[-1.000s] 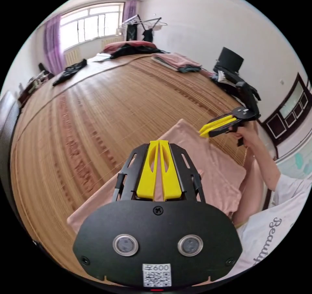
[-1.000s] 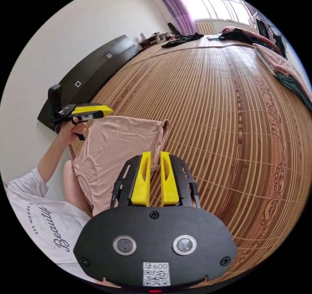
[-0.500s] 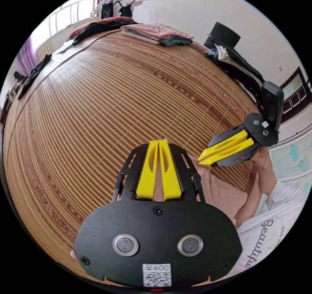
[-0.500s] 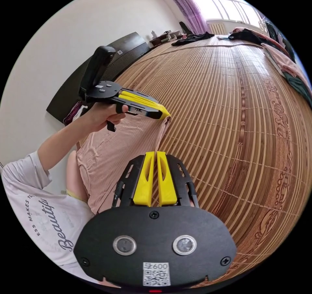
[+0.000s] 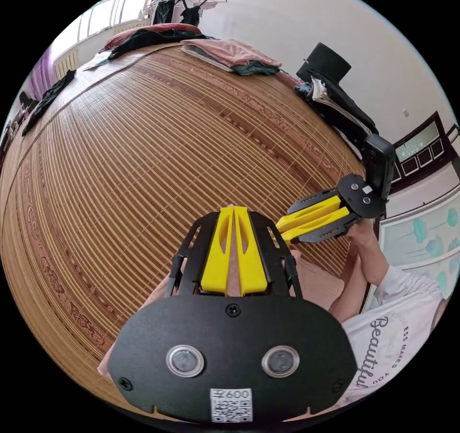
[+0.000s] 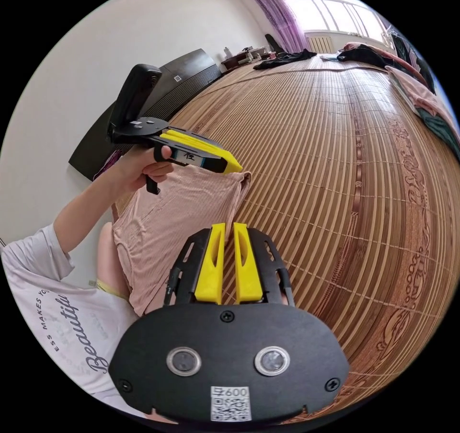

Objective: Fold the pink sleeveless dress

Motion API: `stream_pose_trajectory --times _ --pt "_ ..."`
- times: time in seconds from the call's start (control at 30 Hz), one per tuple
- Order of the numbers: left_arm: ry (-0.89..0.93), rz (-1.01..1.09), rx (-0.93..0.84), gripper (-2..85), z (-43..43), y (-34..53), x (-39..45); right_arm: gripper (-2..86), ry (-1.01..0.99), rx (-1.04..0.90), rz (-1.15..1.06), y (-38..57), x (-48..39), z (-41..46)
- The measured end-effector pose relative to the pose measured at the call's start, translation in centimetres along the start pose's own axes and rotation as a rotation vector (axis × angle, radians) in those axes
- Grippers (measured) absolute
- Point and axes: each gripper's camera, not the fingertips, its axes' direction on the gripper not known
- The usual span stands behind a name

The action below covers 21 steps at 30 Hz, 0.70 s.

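The pink dress [image 6: 172, 212] lies folded at the near edge of the bamboo mat, by the person's knee. My left gripper [image 6: 235, 168] is shut on its upper corner, holding that corner just above the mat. In the left gripper view, pink cloth shows between the left gripper's [image 5: 233, 210] closed jaws, and more of the dress [image 5: 318, 279] lies to the lower right. My right gripper [image 6: 229, 227] has its jaws a narrow gap apart beside the dress's folded edge. In the left gripper view the right gripper [image 5: 282, 227] points at the same corner, close to the left jaws.
The bamboo mat [image 5: 143, 141] covers a wide bed. A stack of folded pink and dark clothes [image 5: 230, 54] and dark garments [image 5: 158, 35] lie at the far side. A dark headboard [image 6: 143, 102] stands against the wall. The person's white shirt [image 6: 57, 308] is near the dress.
The left gripper has carried the dress corner over beside the right gripper. The right jaws, nearly closed half a second ago, have parted a little.
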Motion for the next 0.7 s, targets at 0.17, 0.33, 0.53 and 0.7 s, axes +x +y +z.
stream_pose_trajectory --times 0.17,0.33,0.53,0.7 --pt "-0.039 0.000 -0.020 0.4 2.1 -0.6 1.7 -0.8 0.006 0.006 0.003 0.3 0.1 -0.4" --pt "-0.142 0.057 -0.057 0.8 3.0 -0.8 4.8 -0.8 0.003 -0.018 0.000 0.1 0.5 -0.7" --pt "-0.286 0.113 -0.104 0.8 4.2 -0.3 8.9 -0.8 0.008 -0.015 0.006 0.7 0.7 -2.2" --pt "-0.289 0.094 -0.070 0.8 4.1 1.6 9.7 -0.8 -0.089 0.105 0.007 1.4 1.3 -4.8"
